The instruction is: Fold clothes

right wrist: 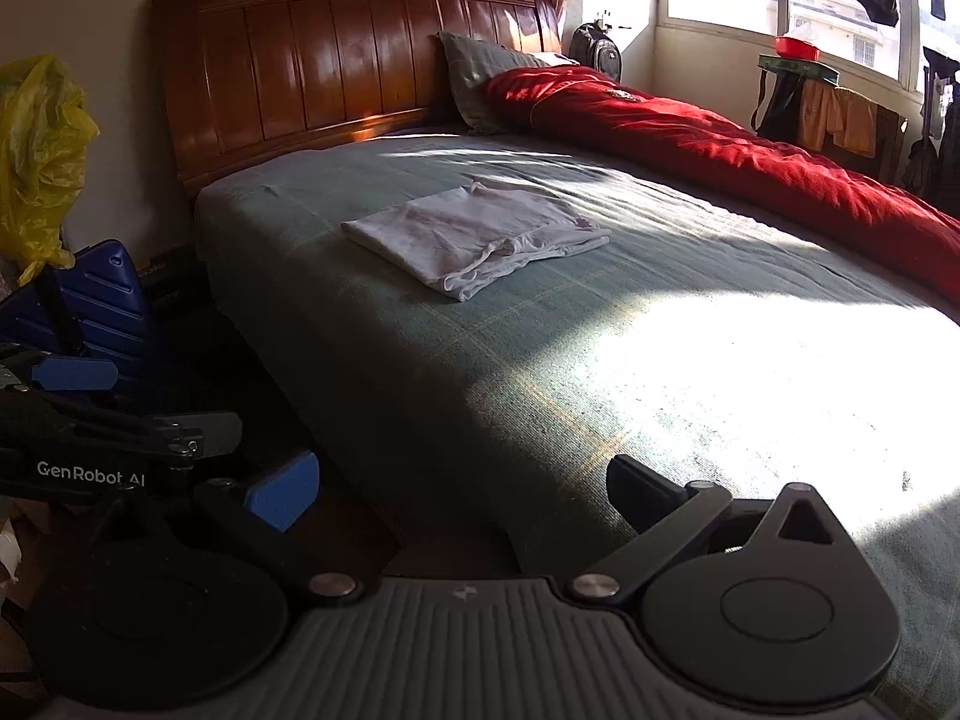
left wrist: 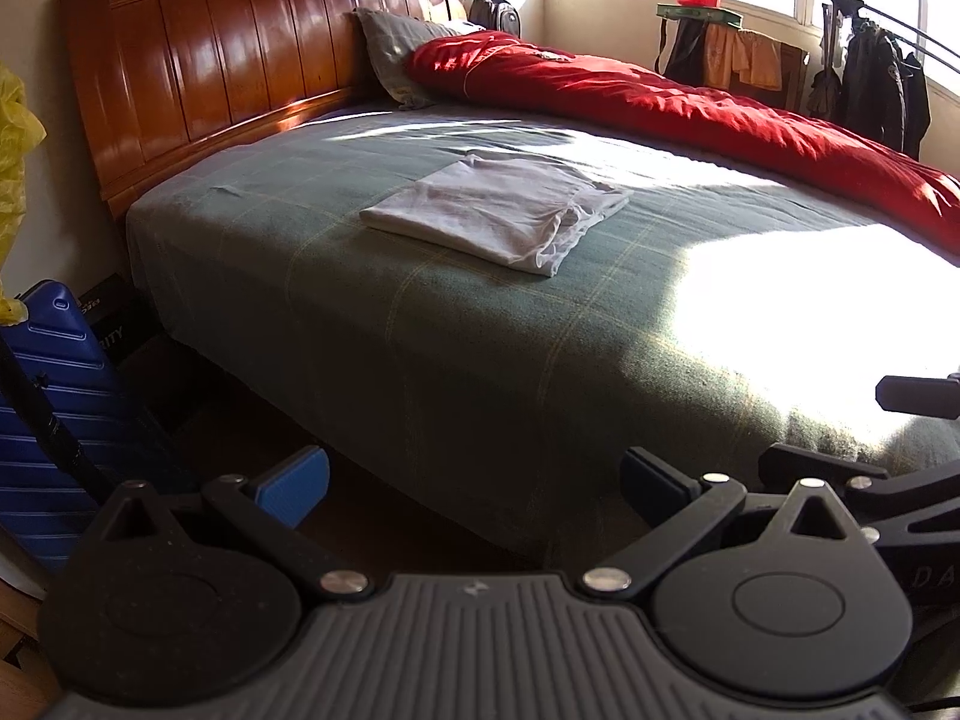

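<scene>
While both grippers are hanging back off the near edge of the bed, the white garment (left wrist: 498, 213) is lying folded into a flat rectangle on the green checked bedspread (left wrist: 372, 324), roughly midway across the mattress and toward the headboard (left wrist: 228, 60) end. Left gripper (left wrist: 474, 483) is showing its jaws spread wide with nothing between them, blue pads (left wrist: 294, 492) hovering over the dark floor gap beside the mattress edge. Right gripper (right wrist: 462, 489) is likewise standing wide and empty, its right finger reaching over the bedspread's corner, its left one over the floor. Folded garment's loose hem side is facing the grippers, slightly rumpled; its other three edges are lying straight. Bare bedspread is surrounding the garment on all sides, with a broad sunlit patch (right wrist: 750, 372) between it and the near edge; detail in that glare is washing out, so small creases there cannot be judged. Red quilt (left wrist: 690, 102) is bunching along the far side, well apart from the garment, with a grey pillow (left wrist: 396, 48) against the headboard. Blue suitcase (left wrist: 54, 408) is crowding the floor space at left, beside the bed's side.
</scene>
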`<state>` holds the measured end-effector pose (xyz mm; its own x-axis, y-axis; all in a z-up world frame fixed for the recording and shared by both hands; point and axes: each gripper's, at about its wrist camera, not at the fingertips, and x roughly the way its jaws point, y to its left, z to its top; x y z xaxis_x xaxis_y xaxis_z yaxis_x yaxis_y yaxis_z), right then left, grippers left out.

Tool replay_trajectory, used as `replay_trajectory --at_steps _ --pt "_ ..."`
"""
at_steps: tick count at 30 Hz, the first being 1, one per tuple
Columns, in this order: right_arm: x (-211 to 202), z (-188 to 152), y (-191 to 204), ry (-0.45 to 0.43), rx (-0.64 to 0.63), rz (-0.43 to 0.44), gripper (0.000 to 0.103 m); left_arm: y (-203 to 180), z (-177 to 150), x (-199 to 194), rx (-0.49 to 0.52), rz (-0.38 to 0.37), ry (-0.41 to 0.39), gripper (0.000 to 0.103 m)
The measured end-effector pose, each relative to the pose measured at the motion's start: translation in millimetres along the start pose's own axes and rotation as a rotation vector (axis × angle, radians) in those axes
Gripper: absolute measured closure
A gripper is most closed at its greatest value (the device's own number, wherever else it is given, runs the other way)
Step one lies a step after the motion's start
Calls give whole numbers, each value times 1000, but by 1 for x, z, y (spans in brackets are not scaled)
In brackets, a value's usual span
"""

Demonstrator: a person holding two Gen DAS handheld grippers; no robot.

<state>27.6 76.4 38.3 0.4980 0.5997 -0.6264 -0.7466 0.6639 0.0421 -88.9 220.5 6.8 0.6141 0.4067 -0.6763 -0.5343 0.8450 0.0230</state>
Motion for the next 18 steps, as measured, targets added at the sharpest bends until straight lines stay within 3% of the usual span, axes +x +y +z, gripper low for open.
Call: replay_trajectory --at_steps 18 --pt "-7 -3 3 -10 -13 -7 0 -3 -1 -5 11 -1 -10 1"
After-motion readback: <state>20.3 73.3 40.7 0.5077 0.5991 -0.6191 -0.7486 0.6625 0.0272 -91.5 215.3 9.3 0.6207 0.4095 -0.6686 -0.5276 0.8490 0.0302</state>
